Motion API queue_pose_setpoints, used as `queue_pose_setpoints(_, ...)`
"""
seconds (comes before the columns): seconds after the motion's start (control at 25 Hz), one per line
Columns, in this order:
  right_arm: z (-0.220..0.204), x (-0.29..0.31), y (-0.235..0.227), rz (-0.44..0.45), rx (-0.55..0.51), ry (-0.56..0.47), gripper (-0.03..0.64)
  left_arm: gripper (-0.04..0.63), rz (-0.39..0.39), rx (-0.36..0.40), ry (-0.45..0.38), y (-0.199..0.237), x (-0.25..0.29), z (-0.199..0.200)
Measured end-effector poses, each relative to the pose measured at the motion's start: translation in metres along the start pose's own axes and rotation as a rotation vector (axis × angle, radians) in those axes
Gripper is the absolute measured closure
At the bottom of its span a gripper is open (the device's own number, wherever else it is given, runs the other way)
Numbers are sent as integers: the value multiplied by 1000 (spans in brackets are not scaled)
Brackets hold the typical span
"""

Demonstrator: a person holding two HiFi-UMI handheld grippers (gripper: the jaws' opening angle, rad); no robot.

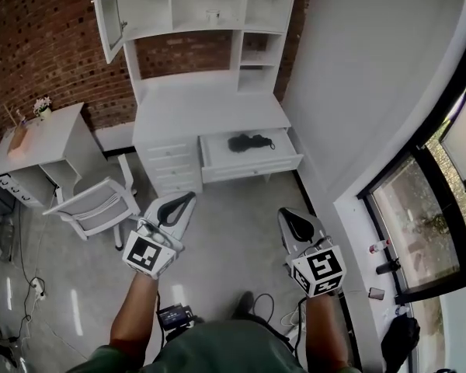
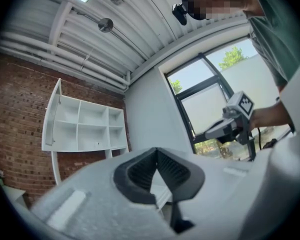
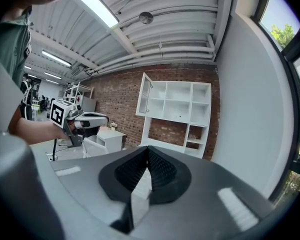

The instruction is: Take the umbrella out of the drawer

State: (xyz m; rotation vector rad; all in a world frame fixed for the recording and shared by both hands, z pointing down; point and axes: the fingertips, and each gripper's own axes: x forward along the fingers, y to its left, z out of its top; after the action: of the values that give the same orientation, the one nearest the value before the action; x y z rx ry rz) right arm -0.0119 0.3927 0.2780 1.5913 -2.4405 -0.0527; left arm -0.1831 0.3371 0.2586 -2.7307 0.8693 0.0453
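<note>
The left gripper (image 1: 191,196) and right gripper (image 1: 284,213) sit closed and empty; the far drawer's (image 1: 252,168) folded umbrella (image 1: 251,142) looks light and soft, best pinched mid-bundle.

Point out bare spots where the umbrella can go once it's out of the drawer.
The desktop above the open drawer is bare; so is the floor between chair and wall. The side table holds flowers; the sill holds small items.

Umbrella (image 1: 251,142) too small for detail (a dark lump).
</note>
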Motion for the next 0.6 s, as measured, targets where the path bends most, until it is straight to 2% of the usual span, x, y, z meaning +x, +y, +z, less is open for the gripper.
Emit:
queue_pose_setpoints(0.4,-15,41,-105,99,5,-20,611,595,37,30,62,-8,109,-18)
queue_pose_setpoints(0.6,-22,51,-140,134,9,-35,611,595,68,38,91,-8,136,-22)
